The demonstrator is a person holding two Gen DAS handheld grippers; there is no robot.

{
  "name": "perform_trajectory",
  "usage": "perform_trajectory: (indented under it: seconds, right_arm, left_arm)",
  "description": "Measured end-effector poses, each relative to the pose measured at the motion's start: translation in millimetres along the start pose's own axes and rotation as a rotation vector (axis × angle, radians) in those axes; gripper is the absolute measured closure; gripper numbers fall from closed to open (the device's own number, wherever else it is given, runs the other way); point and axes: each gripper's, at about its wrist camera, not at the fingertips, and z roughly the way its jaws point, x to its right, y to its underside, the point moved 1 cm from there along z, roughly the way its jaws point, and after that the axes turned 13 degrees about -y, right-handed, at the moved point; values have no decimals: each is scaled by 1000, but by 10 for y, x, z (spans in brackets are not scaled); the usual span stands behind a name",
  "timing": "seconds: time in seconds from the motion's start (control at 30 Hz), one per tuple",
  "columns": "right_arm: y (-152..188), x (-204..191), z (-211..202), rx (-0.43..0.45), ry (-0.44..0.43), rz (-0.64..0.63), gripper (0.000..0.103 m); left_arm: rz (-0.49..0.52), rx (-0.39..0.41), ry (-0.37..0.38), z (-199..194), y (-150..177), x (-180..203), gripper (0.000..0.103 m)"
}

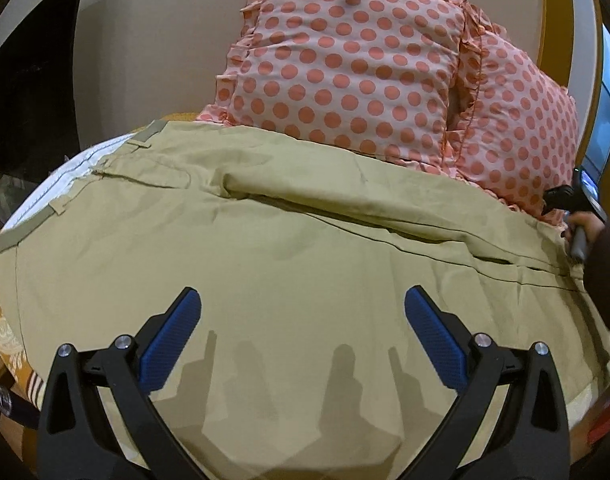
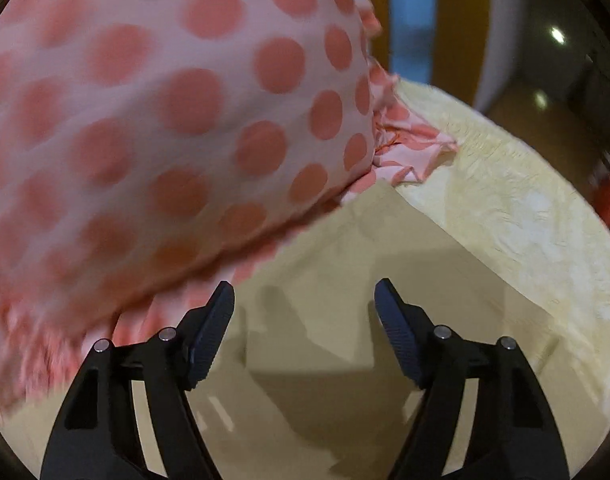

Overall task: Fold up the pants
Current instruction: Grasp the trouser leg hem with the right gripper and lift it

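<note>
Khaki pants lie spread across the bed, waistband at the left with its white lining showing, legs running right. My left gripper is open and empty, just above the near part of the pants. My right gripper is open and empty over the pale khaki fabric near the leg ends, close beside a pillow. The right gripper's body and the hand holding it show in the left wrist view at the far right edge of the pants.
Two pink pillows with coral dots stand behind the pants; one fills the left of the right wrist view. A pale yellow bedsheet lies right of the fabric. The patterned bed edge is at the left.
</note>
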Motion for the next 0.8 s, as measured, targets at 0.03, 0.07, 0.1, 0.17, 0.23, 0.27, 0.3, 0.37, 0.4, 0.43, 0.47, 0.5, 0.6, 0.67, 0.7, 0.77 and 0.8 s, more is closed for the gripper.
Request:
perform_trajectory:
  seconds: [0.03, 0.07, 0.1, 0.17, 0.23, 0.27, 0.3, 0.37, 0.4, 0.43, 0.47, 0.5, 0.6, 0.67, 0.7, 0.77, 0.8]
  right_arm:
    - [-66, 9, 133, -10, 36, 24, 28]
    - [-115, 34, 277, -24, 84, 42, 28]
    - [-139, 29, 361, -17, 127, 22, 29]
    - [-149, -24, 425, 16, 174, -66, 43]
    - [-153, 39, 405, 29, 94, -75, 71]
    - [-160, 88, 398, 36, 80, -84, 83]
    - [-163, 155, 384, 38, 45, -74, 88]
    - [-141, 367, 296, 50, -121, 17, 98]
    - [-114, 505, 209, 67, -216, 80, 98]
    - [-73, 632, 102, 93, -303, 123, 98]
    - [10, 795, -85, 129, -417, 156, 98]
    - [93, 922, -242, 150, -476, 166, 98]
    - [515, 1383, -828, 194, -665, 206, 98]
    - [877, 1643, -1235, 204, -764, 265, 98]
    - [1088, 1734, -1372, 198, -759, 273, 98]
    - [1427, 1884, -1474, 156, -722, 306, 98]
    - [1507, 1943, -1441, 127, -720, 331, 97]
  left_arm:
    - [12, 1, -6, 22, -14, 18, 2]
    - [23, 3, -8, 37, -20, 34, 2]
    - [36, 3, -9, 60, -36, 53, 2]
    - [53, 5, -9, 69, -31, 73, 2]
    - [61, 8, -6, 86, -37, 85, 2]
    - [59, 9, -5, 90, -38, 85, 2]
    - [56, 9, -2, 90, -43, 84, 2]
    - [47, 11, 4, 78, -52, 64, 2]
    - [40, 13, 2, 61, -57, 45, 2]
    - [27, 22, 2, 28, -54, 1, 2]
    - [15, 28, 5, 5, -55, -35, 2]
    - [-6, 39, 12, -22, -55, -101, 2]
    - [-43, 38, 15, -38, -91, -231, 2]
    - [-63, 38, 15, -35, -165, -309, 2]
    - [-76, 42, 18, -38, -212, -345, 2]
    - [-114, 59, 37, -29, -350, -419, 2]
    - [-129, 62, 45, -15, -417, -439, 2]
